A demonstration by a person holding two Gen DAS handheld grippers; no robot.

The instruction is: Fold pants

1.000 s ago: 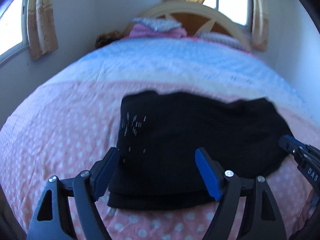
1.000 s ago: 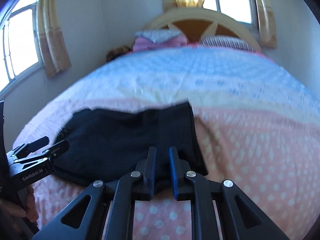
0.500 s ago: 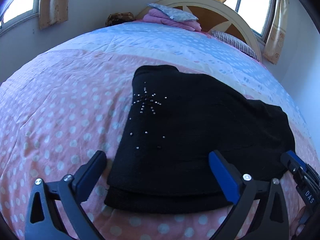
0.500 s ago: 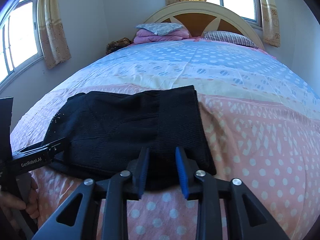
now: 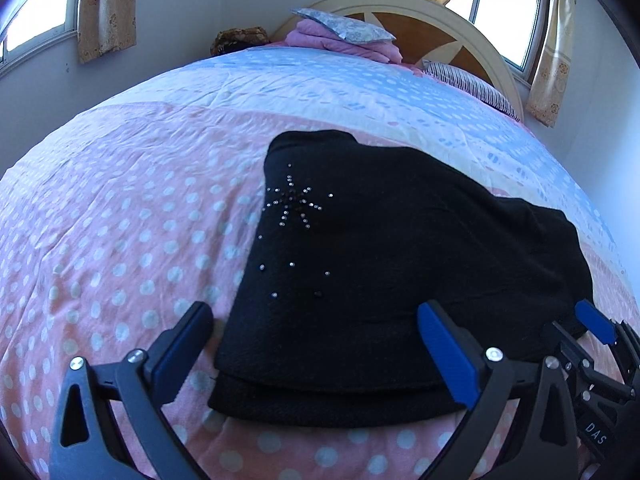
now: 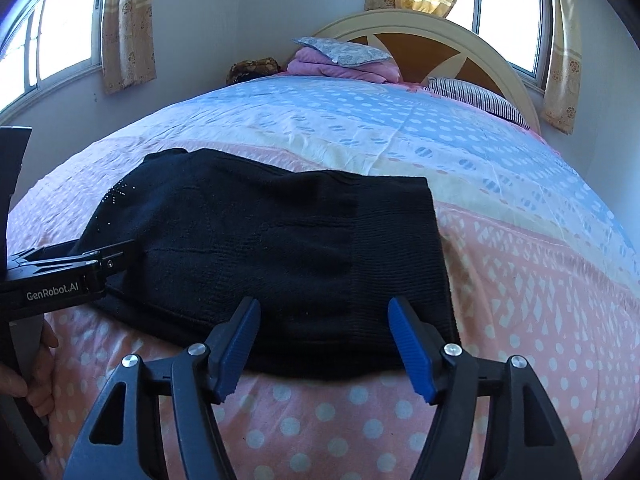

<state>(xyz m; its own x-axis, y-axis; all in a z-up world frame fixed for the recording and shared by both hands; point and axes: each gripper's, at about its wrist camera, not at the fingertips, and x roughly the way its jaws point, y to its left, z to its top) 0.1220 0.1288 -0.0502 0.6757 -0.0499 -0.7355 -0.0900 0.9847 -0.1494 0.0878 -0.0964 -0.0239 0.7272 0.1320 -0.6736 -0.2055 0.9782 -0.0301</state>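
Right wrist view: the right tool point(image 6: 324, 340) has just been opening, released off the folded pants point(image 6: 280, 248) at centre; left tool point(image 5: 316, 352) gapes empty, so this fold looks set.

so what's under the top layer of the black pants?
A second black layer of the pants pokes out along the near edge, resting on the polka-dot bedspread. How many more folds lie beneath is covered.

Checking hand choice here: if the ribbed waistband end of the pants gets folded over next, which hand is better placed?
Probably right: its open tool sits at the ribbed waistband; the left tool is at the studded end.
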